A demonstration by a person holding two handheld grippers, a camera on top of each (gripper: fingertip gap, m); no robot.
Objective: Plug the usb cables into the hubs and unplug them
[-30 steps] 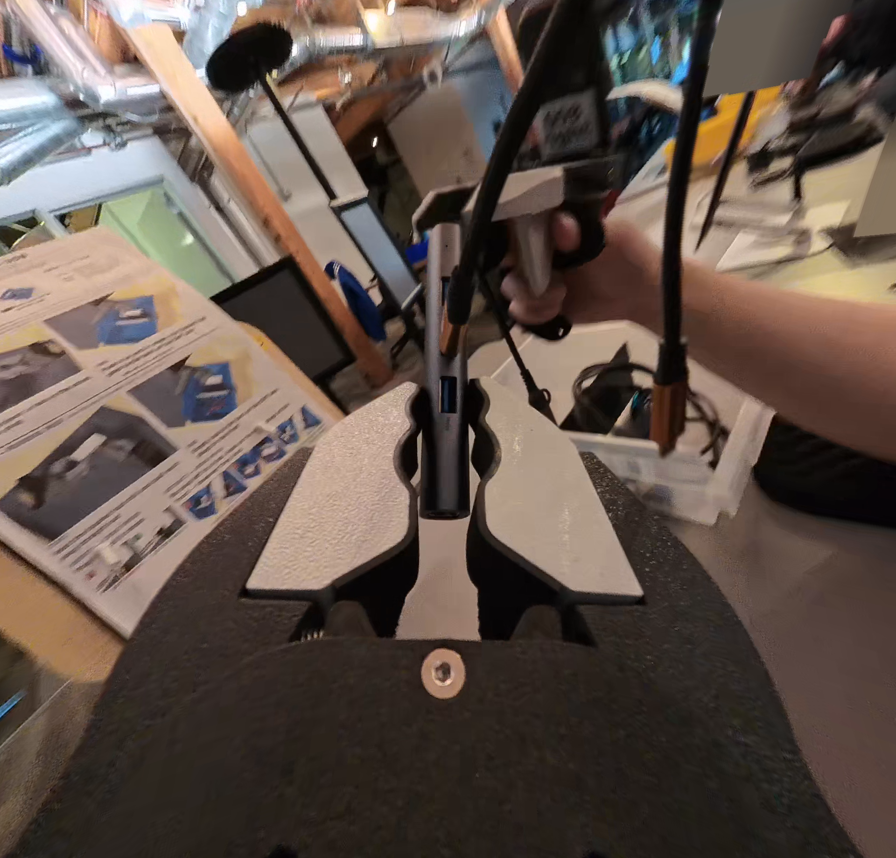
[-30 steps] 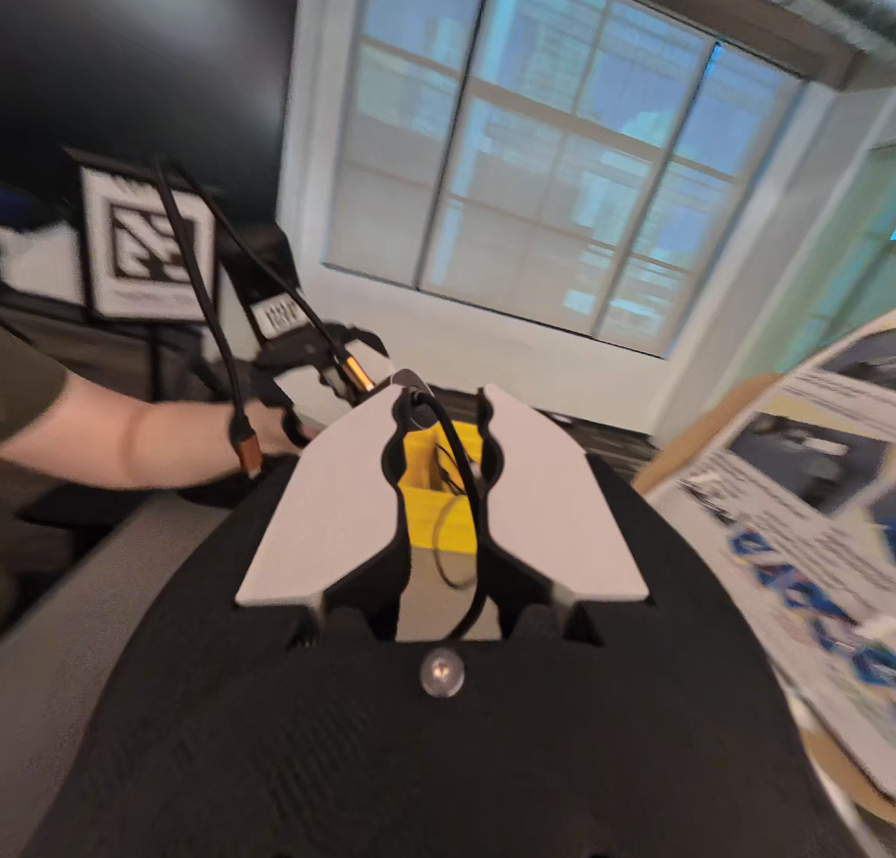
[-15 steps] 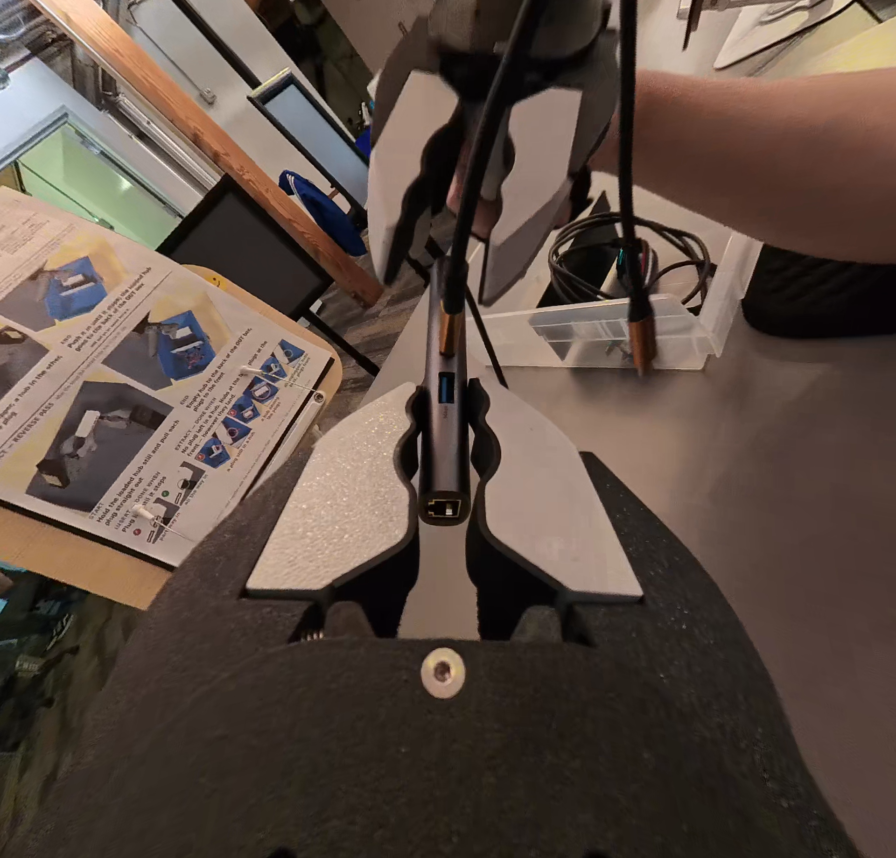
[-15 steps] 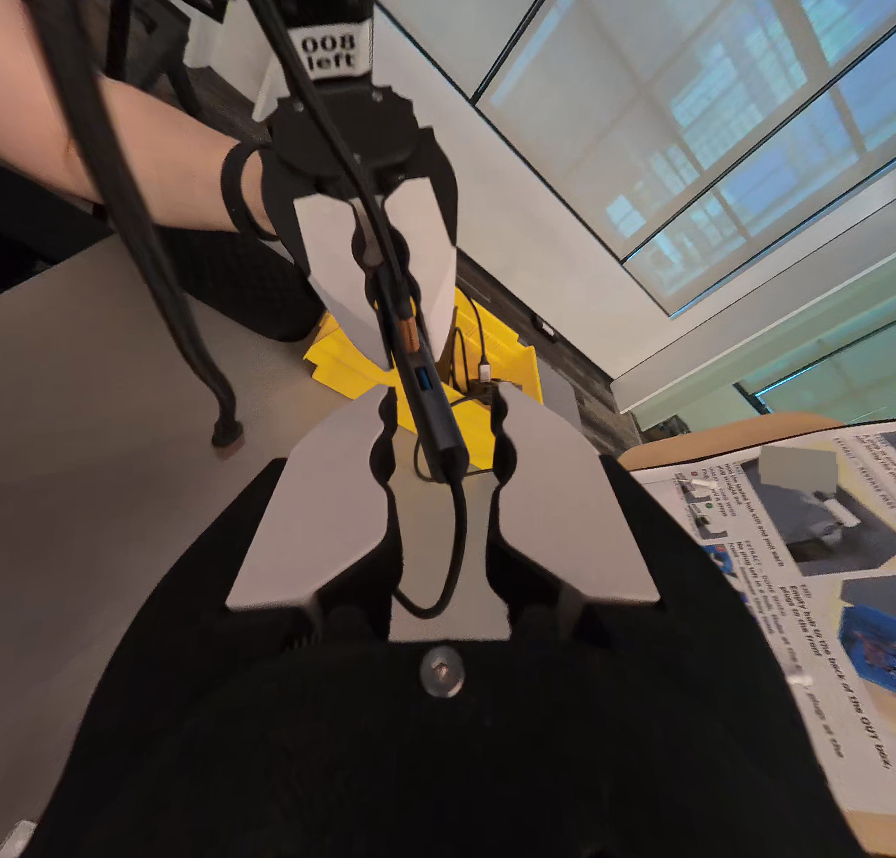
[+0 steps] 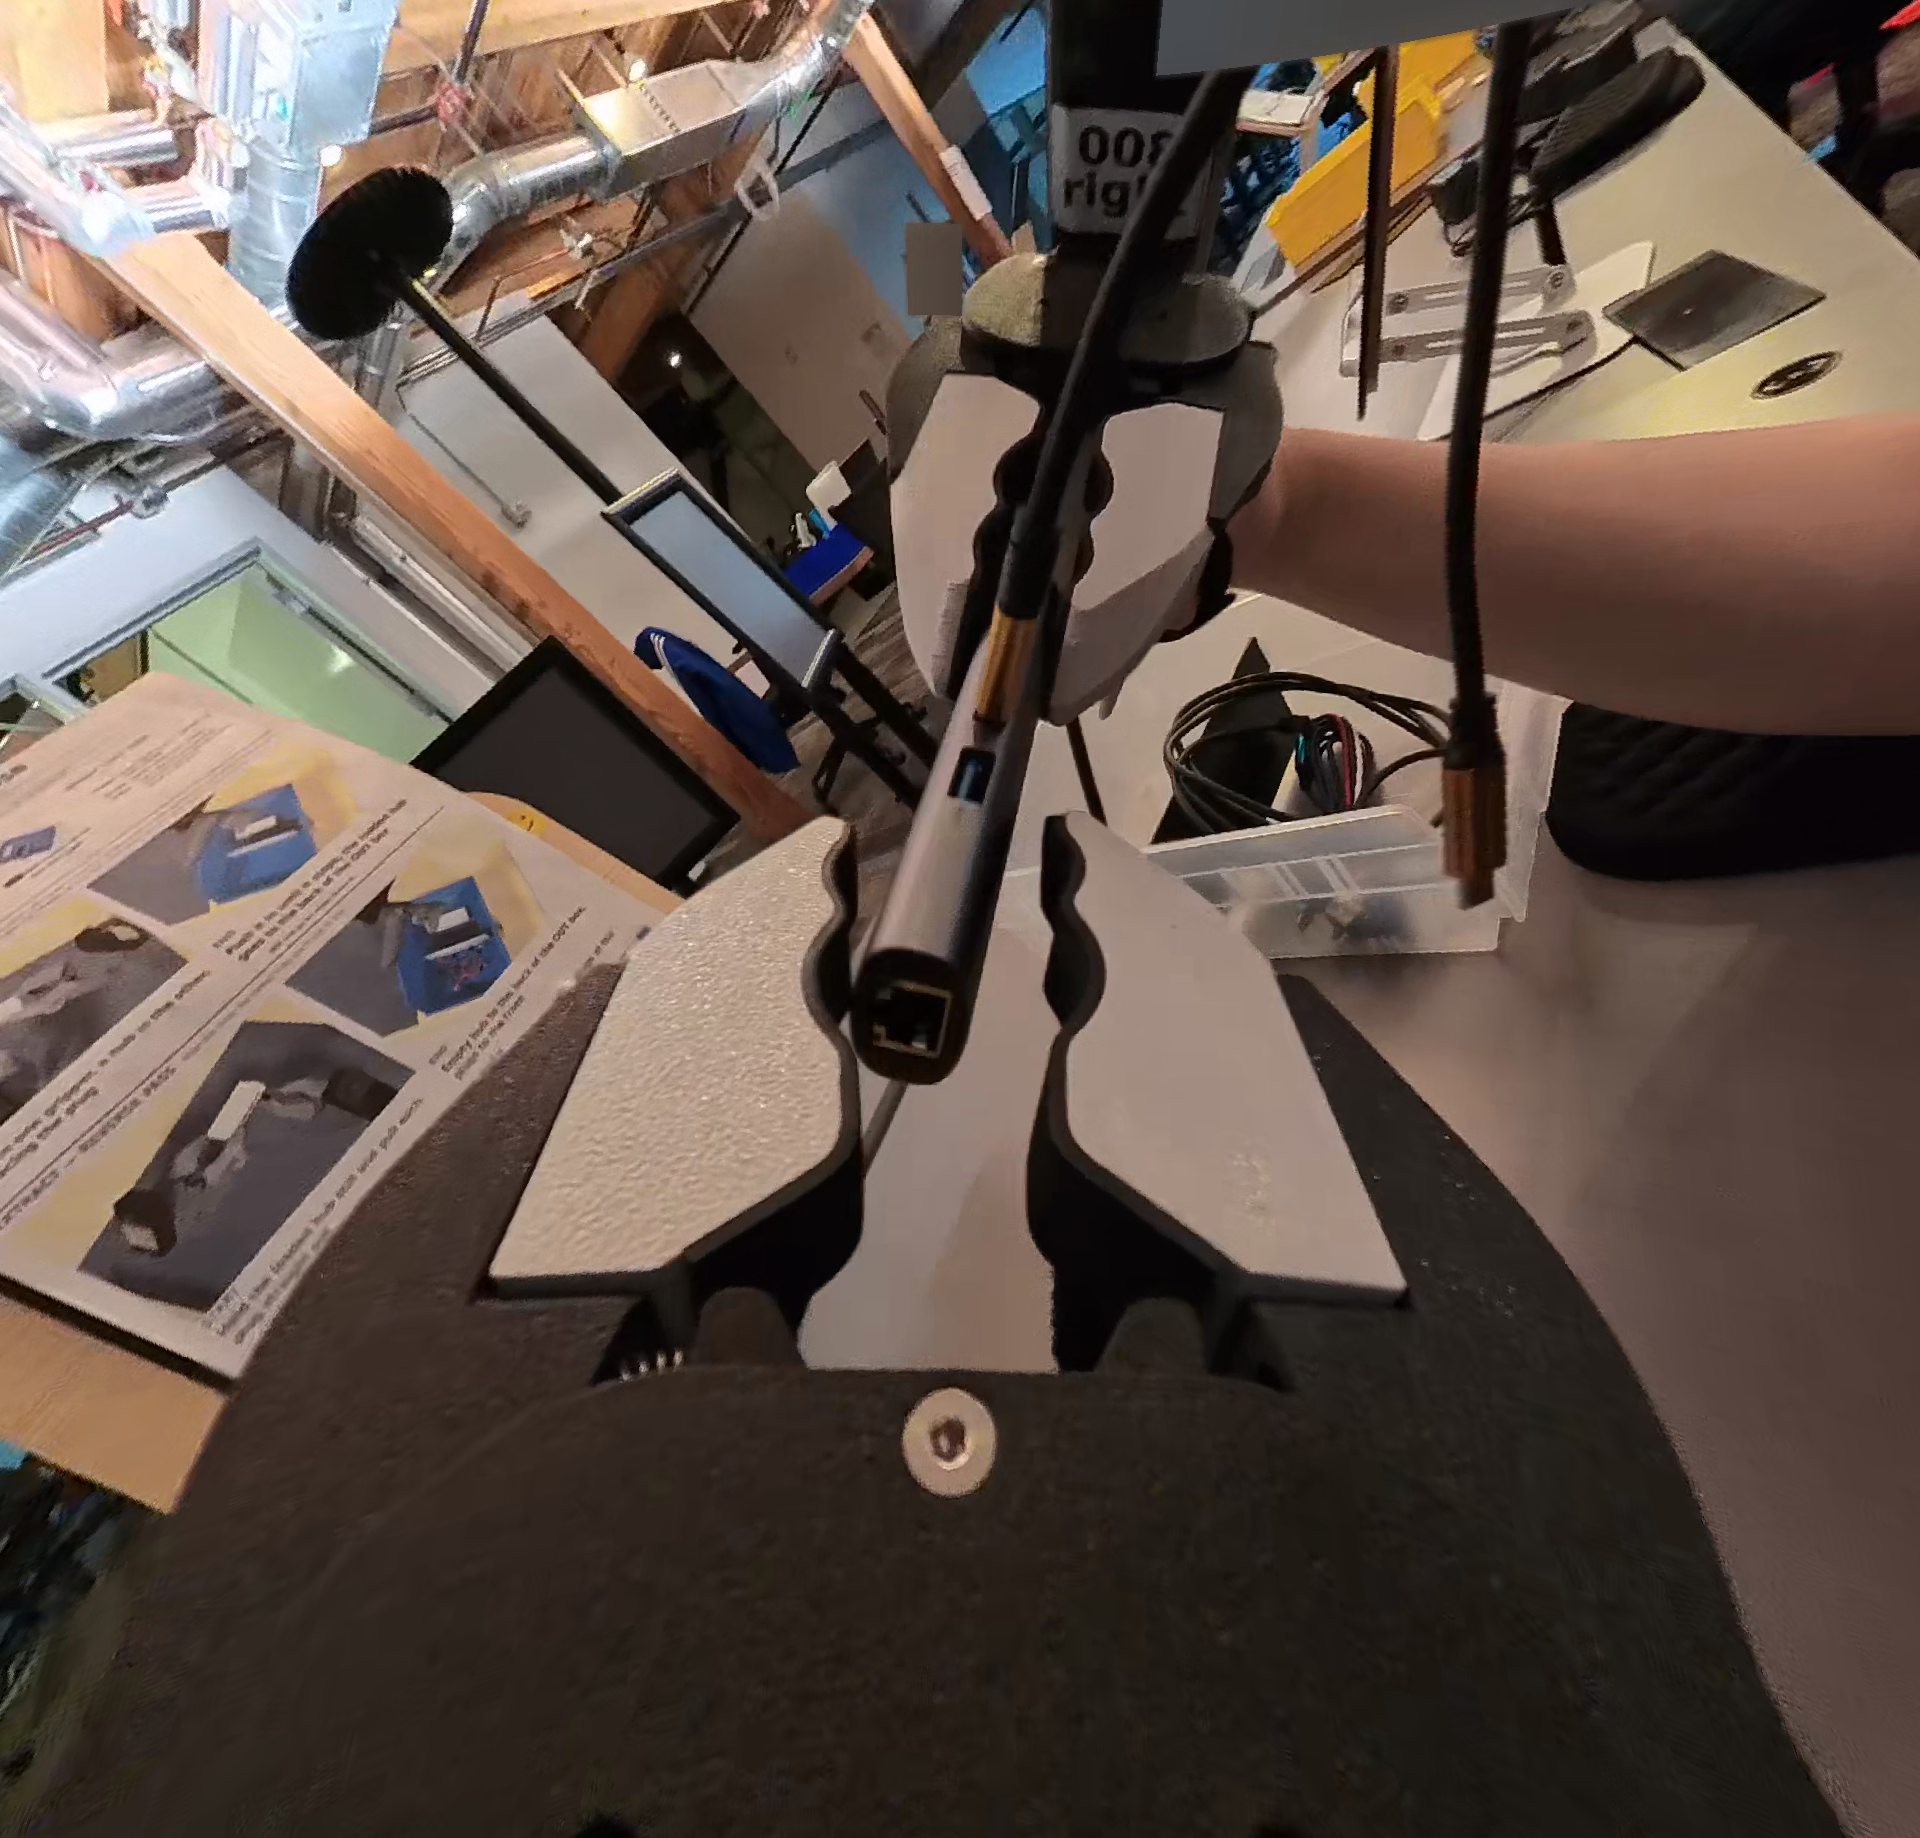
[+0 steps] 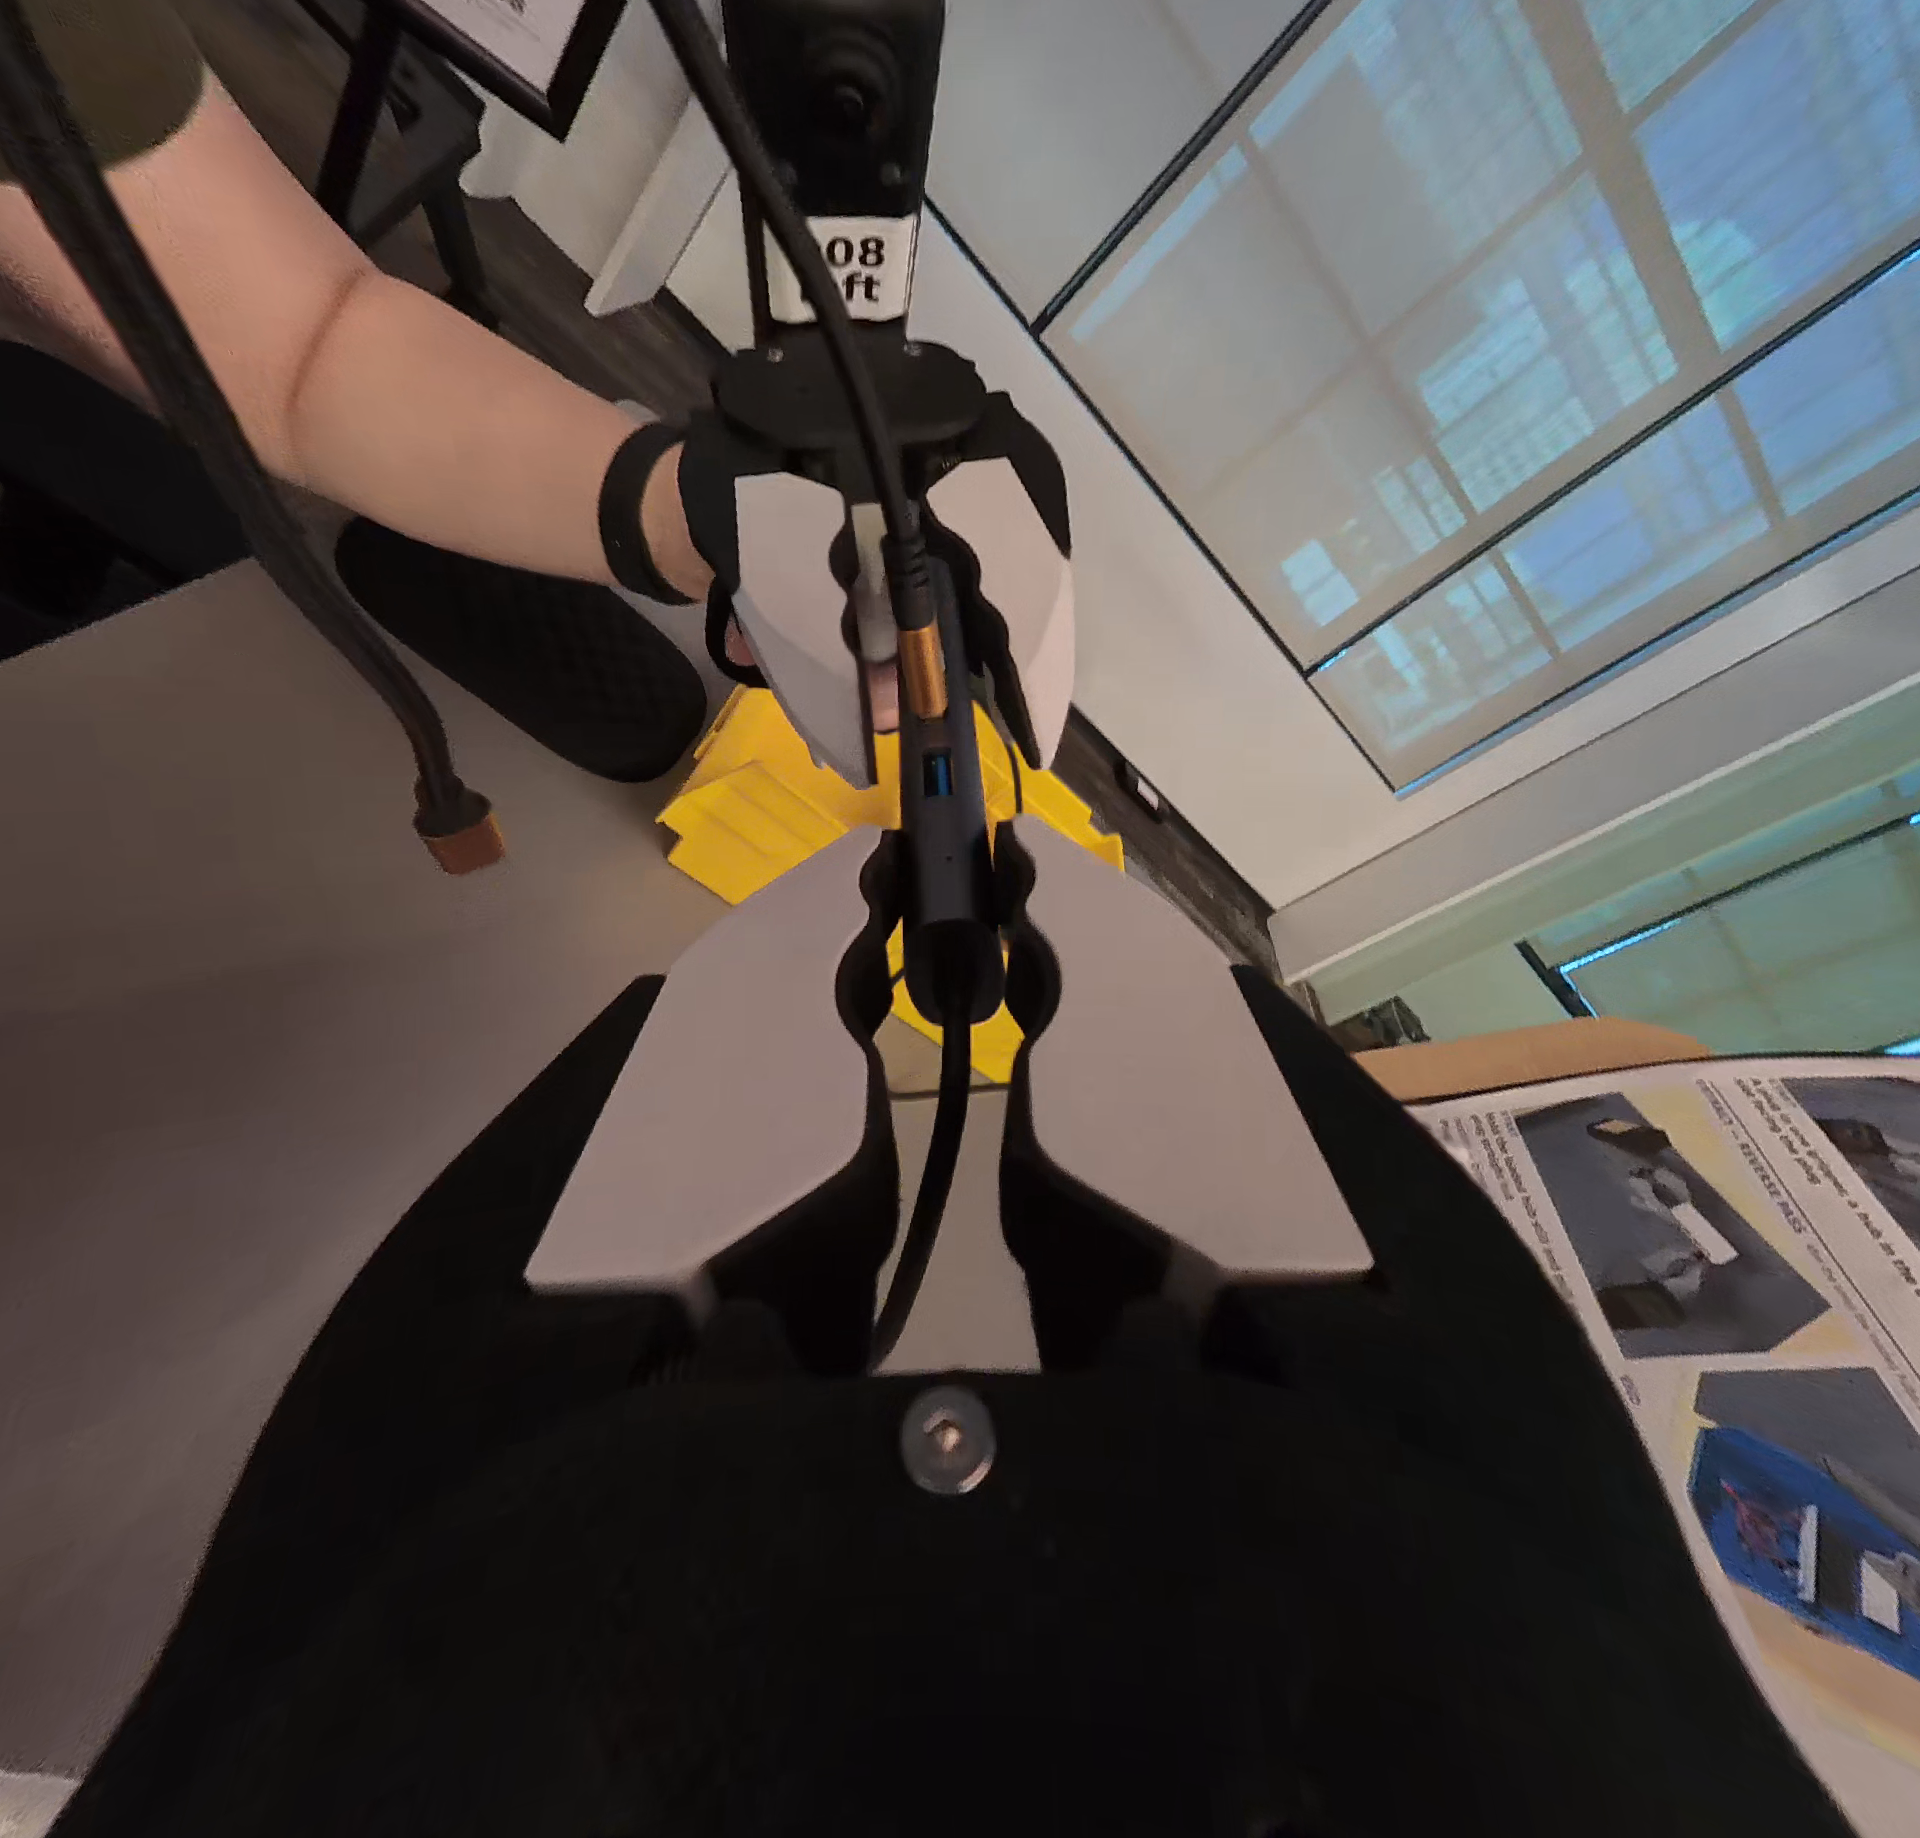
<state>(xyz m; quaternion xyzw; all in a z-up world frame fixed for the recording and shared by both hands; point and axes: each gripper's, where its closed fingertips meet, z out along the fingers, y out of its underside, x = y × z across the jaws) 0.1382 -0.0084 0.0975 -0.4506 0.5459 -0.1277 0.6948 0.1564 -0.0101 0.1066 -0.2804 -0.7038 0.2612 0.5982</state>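
Note:
A dark grey hub (image 5: pixel 914 915) hangs tilted between the two grippers, its network-port end toward the left wrist camera. A black cable's gold plug (image 5: pixel 1003 656) sits in the hub's side. My left gripper (image 5: pixel 945 843) is open, with the hub loose in the gap, close to the left finger. My right gripper (image 6: pixel 945 853) is shut on the hub (image 6: pixel 940 853) at its cable-tail end. It faces the left gripper (image 6: pixel 940 760) tip to tip. The gold plug (image 6: pixel 920 666) shows there too. A second cable's copper plug (image 5: pixel 1475 812) dangles free, also in the right wrist view (image 6: pixel 457 838).
A printed instruction sheet (image 5: pixel 260 957) on cardboard lies to the left. A clear plastic bin (image 5: pixel 1351 874) with coiled cables stands on the grey table (image 5: pixel 1662 1061). A yellow bin (image 6: pixel 748 812) sits beyond the grippers. A person's forearm (image 5: pixel 1558 562) reaches in from the right. Less than 4 cm separates the two grippers' tips.
My right gripper came in opposite the left and shut on the hub's far end. My left gripper's jaws have opened off the hub, which now sits tilted.

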